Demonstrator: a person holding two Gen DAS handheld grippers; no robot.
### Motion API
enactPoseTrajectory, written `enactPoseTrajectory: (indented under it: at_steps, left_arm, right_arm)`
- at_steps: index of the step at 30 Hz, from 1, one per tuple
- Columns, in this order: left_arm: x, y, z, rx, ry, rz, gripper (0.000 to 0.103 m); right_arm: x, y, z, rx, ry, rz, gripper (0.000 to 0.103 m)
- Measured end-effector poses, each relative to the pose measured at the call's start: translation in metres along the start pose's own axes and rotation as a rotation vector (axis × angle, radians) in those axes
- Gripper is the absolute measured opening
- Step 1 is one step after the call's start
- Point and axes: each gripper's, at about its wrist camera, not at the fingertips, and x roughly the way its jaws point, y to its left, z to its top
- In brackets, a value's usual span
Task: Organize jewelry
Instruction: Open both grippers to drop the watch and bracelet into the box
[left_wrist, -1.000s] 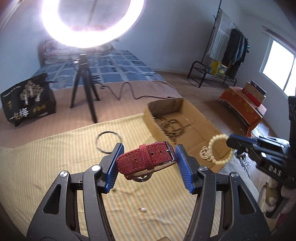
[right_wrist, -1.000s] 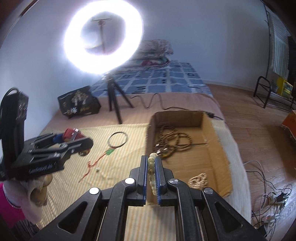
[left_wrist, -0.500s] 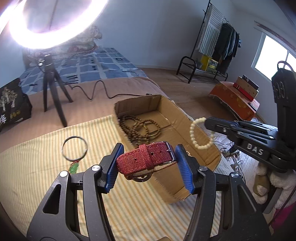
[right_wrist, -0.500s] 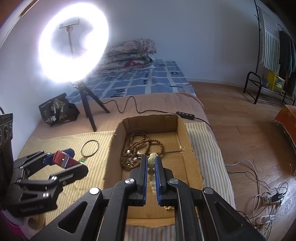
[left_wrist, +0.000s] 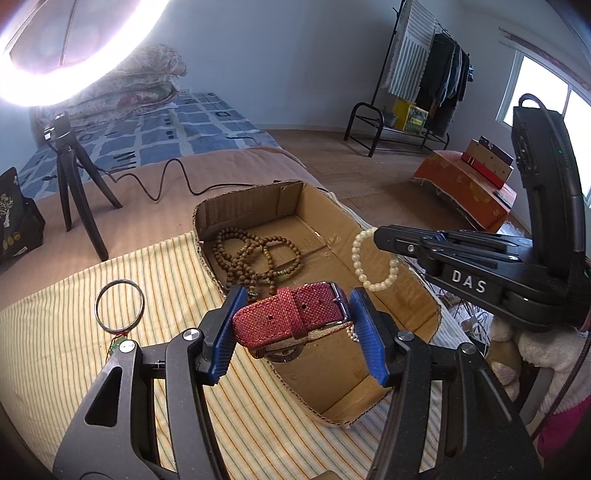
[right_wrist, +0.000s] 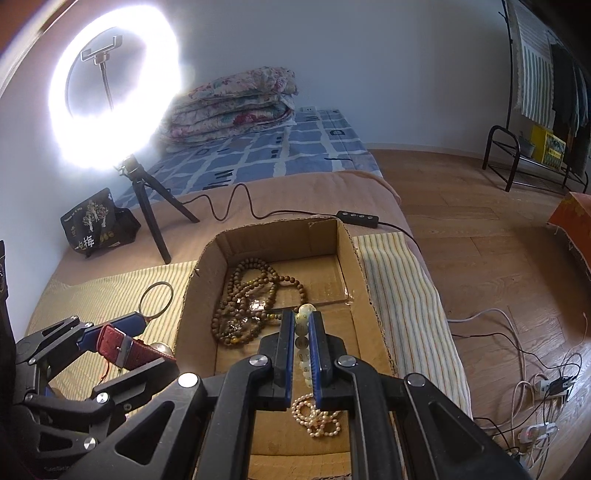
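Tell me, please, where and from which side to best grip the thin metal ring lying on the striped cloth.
The metal ring lies flat on the striped cloth, so come from straight above. Put one of the fingers inside the hoop and one outside, pinching the bare far rim, away from the near edge where a red cord and green charm hang.

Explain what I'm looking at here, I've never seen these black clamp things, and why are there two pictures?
These are two hand-held grippers, each with a camera looking along its fingers, so each picture is one gripper's view. The left gripper is shut on a red watch. The right gripper is shut on a pale bead bracelet, hanging over a cardboard box. The box sits on a striped cloth and holds brown wooden beads and a small pearl piece. A metal ring lies on the cloth.
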Motion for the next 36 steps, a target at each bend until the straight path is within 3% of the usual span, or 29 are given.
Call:
enactPoseTrajectory:
  at_steps: [6, 8, 9, 10, 12, 15, 16, 20, 31, 36]
  left_arm:
    - [0.001, -0.004, 0.0, 0.01, 0.006, -0.014, 0.059]
    - [0.001, -0.005, 0.0, 0.015, 0.004, -0.017, 0.059]
    - [0.001, -0.006, -0.001, 0.017, 0.007, -0.021, 0.059]
    - [0.001, -0.006, -0.001, 0.018, 0.012, -0.026, 0.059]
    - [0.002, -0.006, -0.001, 0.021, 0.015, -0.033, 0.062]
    - [0.0, -0.008, -0.001, 0.029, 0.009, -0.034, 0.073]
    - [-0.001, -0.009, -0.001, 0.033, 0.004, -0.033, 0.073]
    - [-0.005, -0.012, 0.0, 0.04, 0.002, -0.029, 0.074]
    - [-0.022, -0.008, -0.003, 0.037, -0.012, -0.02, 0.074]
    - [-0.038, 0.001, -0.008, 0.034, -0.022, -0.003, 0.074]
  right_arm:
    - [0.004, 0.0, 0.001, 0.005, 0.003, 0.007, 0.006]
    - [0.002, 0.001, 0.001, 0.003, -0.001, 0.008, 0.016]
    - [0.001, 0.001, 0.002, 0.001, -0.006, -0.001, 0.029]
    - [0.001, 0.002, 0.002, -0.003, -0.009, -0.012, 0.035]
    - [0.0, 0.004, 0.002, -0.011, -0.009, -0.028, 0.04]
    - [-0.002, 0.005, 0.003, -0.01, -0.021, -0.055, 0.072]
    - [-0.004, 0.005, 0.003, -0.009, -0.035, -0.068, 0.076]
    - [-0.008, 0.003, 0.004, 0.004, -0.044, -0.086, 0.086]
    - [-0.021, 0.008, 0.002, 0.009, -0.057, -0.115, 0.101]
    - [-0.031, 0.014, 0.002, 0.007, -0.069, -0.127, 0.103]
